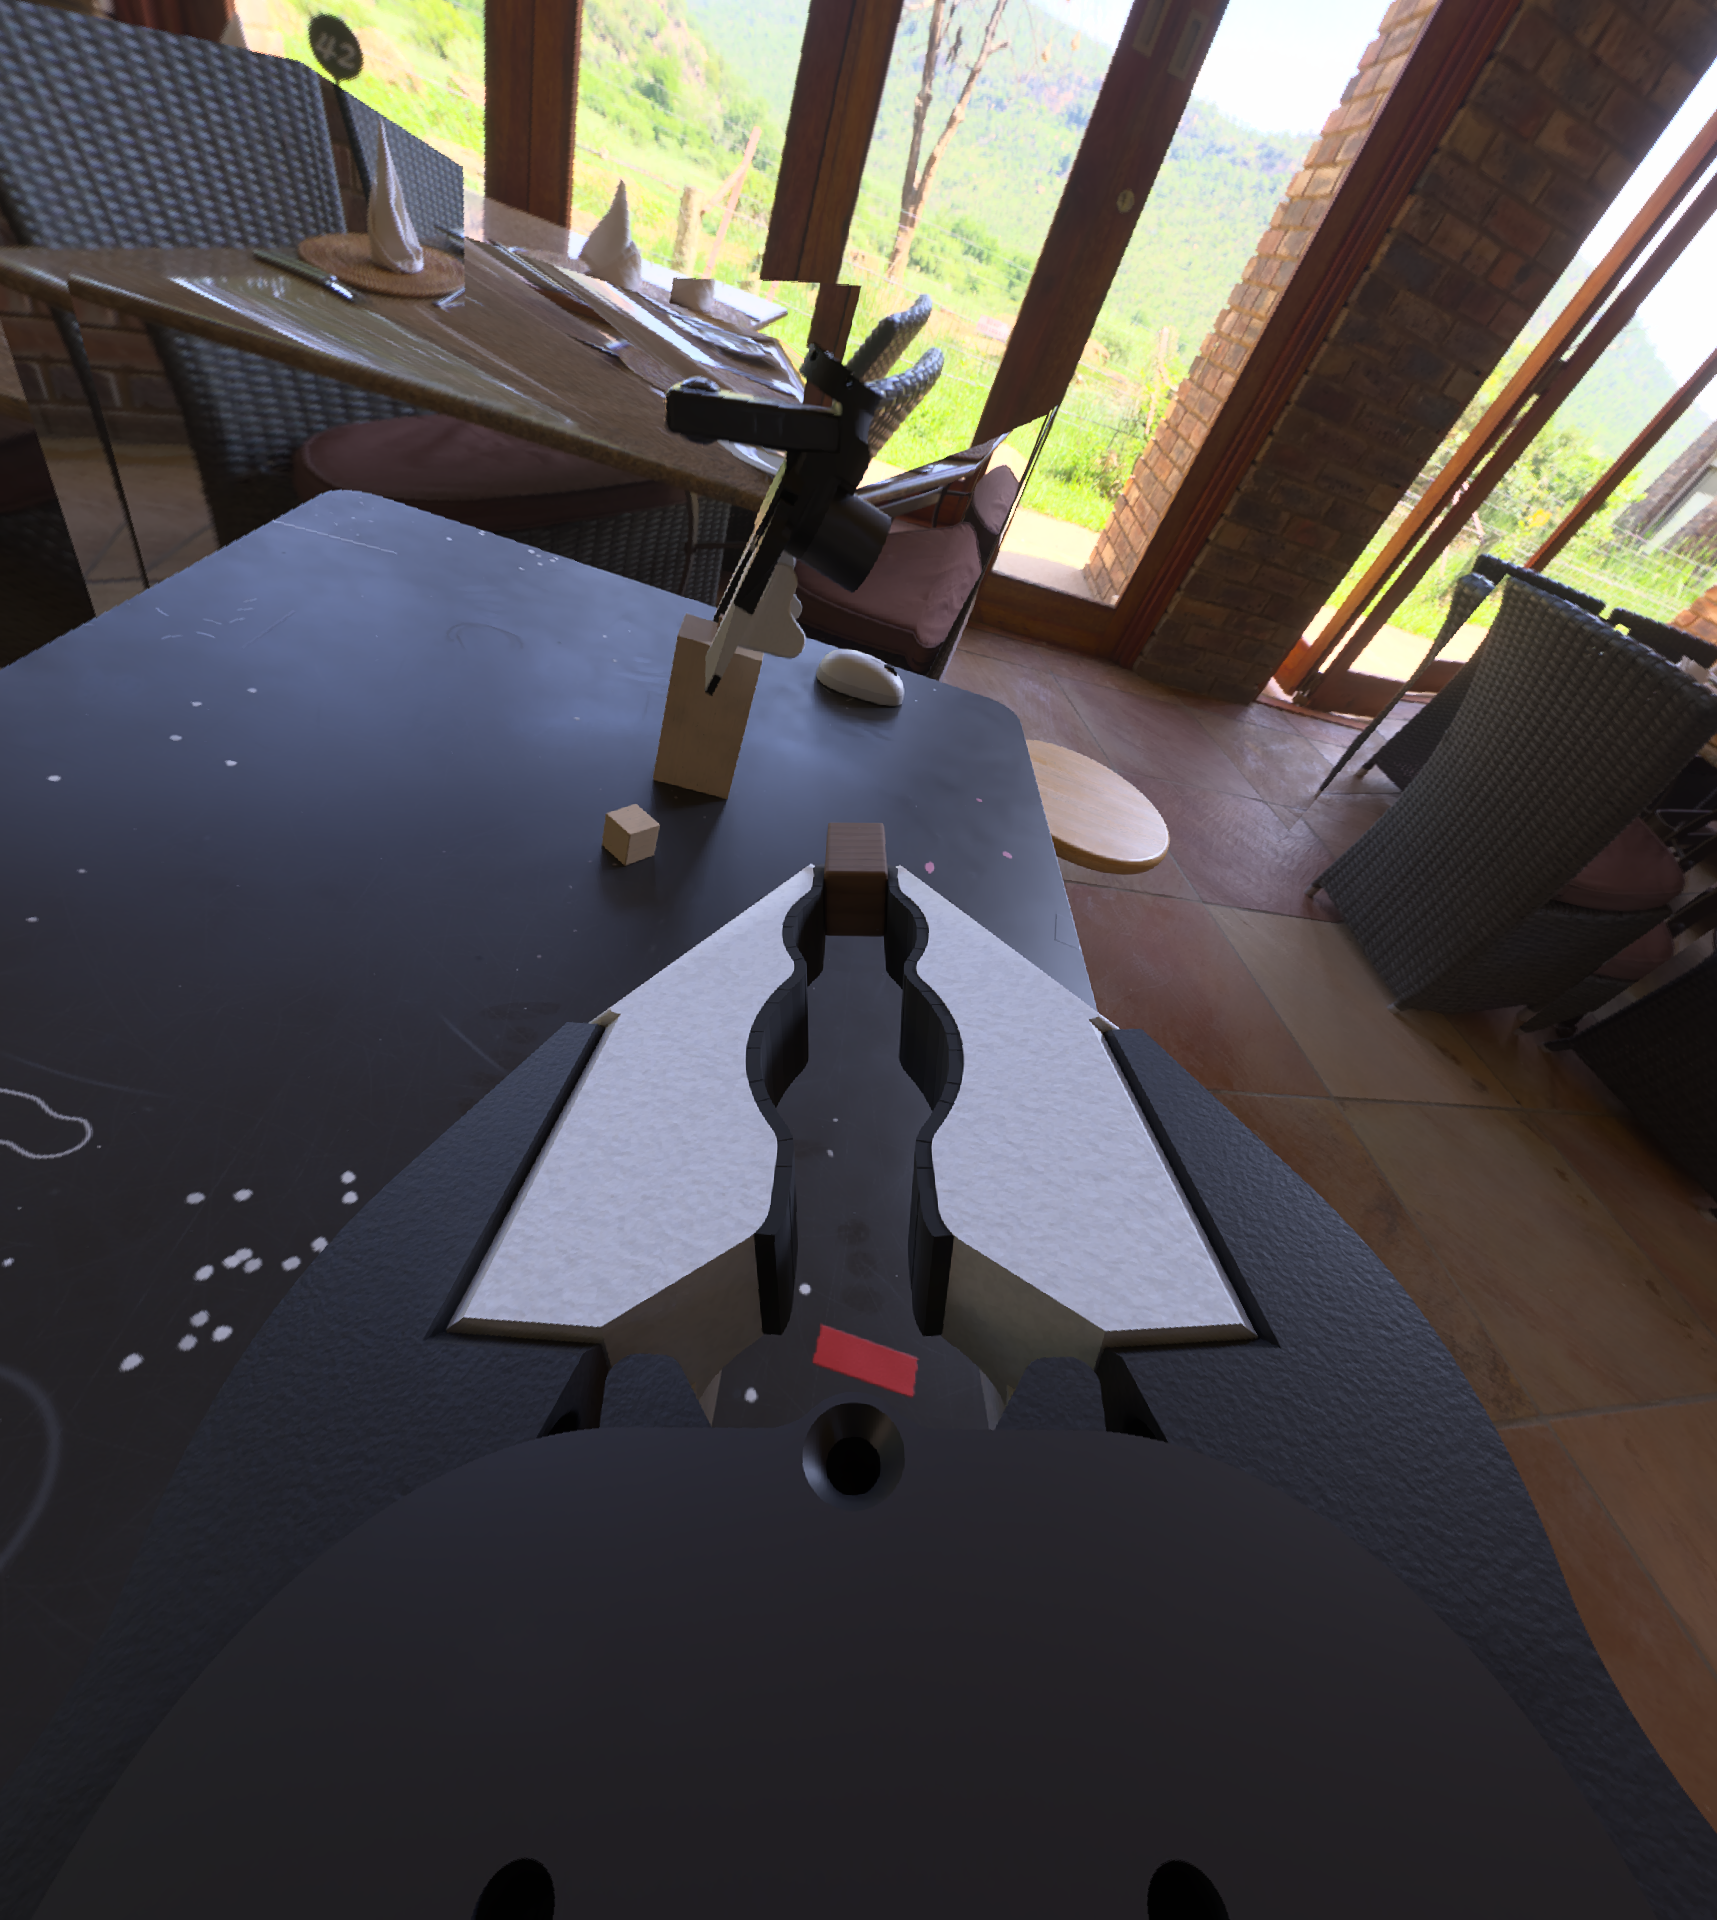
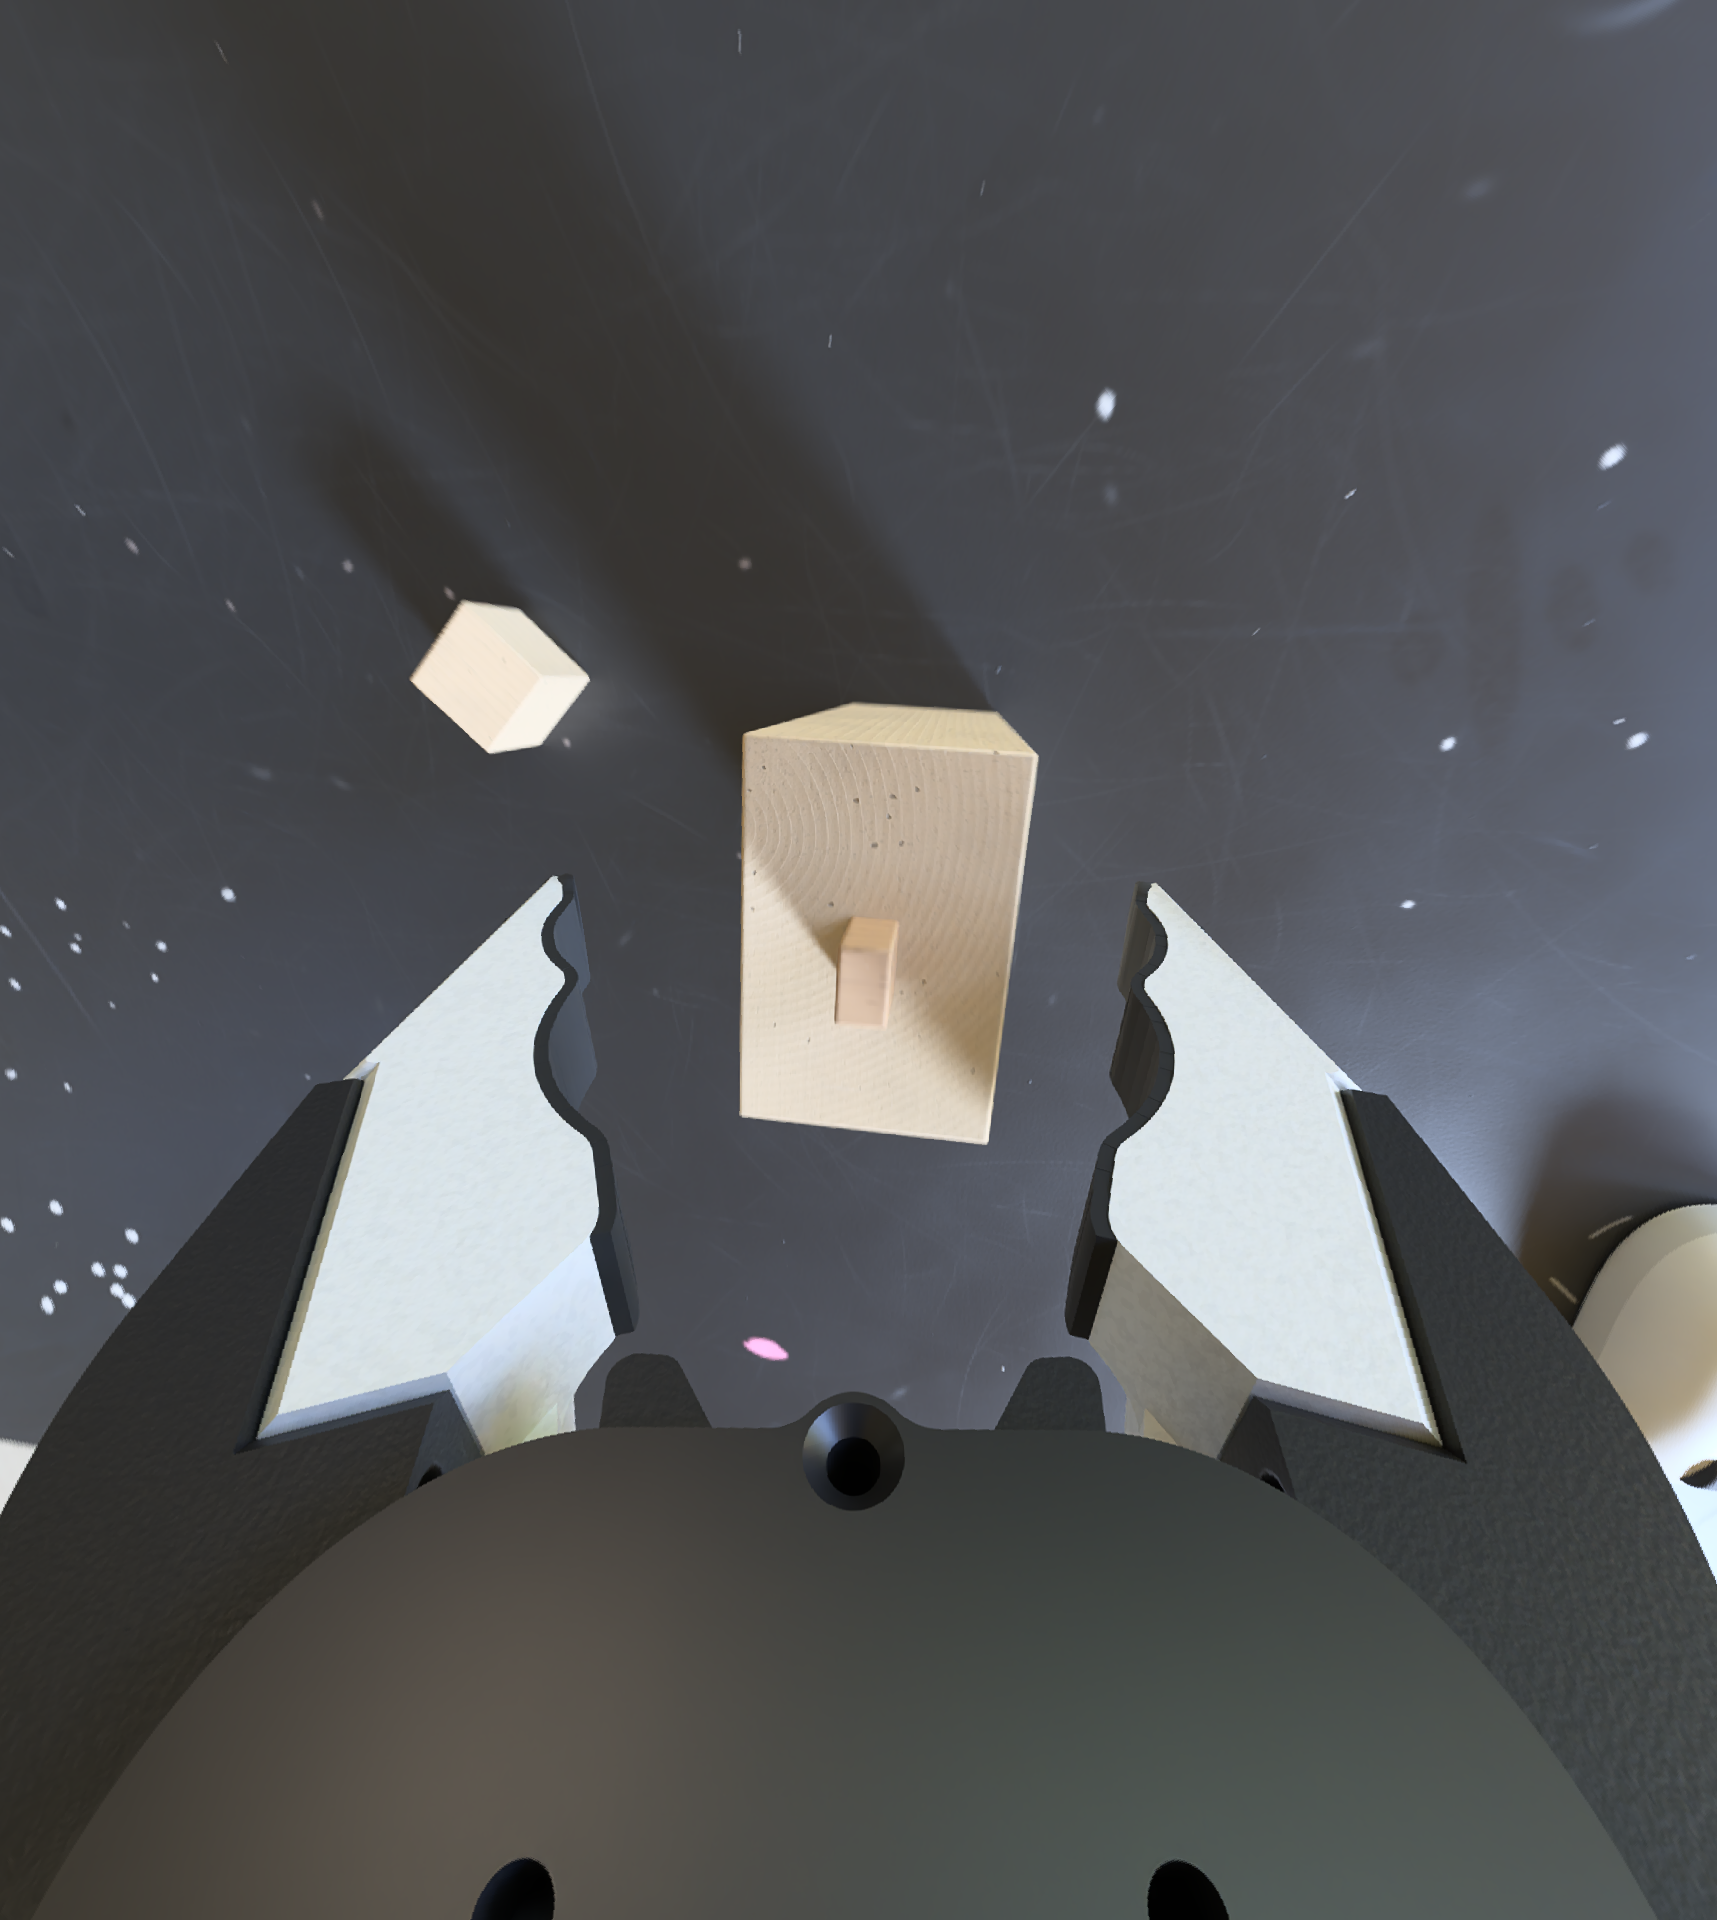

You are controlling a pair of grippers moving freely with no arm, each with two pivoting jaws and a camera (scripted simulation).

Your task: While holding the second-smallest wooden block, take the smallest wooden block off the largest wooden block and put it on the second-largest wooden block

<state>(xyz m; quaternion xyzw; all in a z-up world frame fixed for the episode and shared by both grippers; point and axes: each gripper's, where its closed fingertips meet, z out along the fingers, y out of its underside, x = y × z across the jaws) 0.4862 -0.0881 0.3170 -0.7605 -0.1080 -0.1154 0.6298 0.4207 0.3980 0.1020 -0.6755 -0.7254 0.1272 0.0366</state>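
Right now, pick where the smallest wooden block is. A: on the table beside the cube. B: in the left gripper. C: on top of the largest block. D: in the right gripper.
C: the smallest wooden block stands on the top face of the largest block, below the open right gripper.

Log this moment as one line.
left gripper: shut on dark block | right gripper: open above smallest block | smallest block: on largest block | cube: on table

Wicker chairs (image 1: 1519, 790); brick pillar (image 1: 1353, 343); tiled floor (image 1: 1353, 1143); sunlit windows (image 1: 688, 114)
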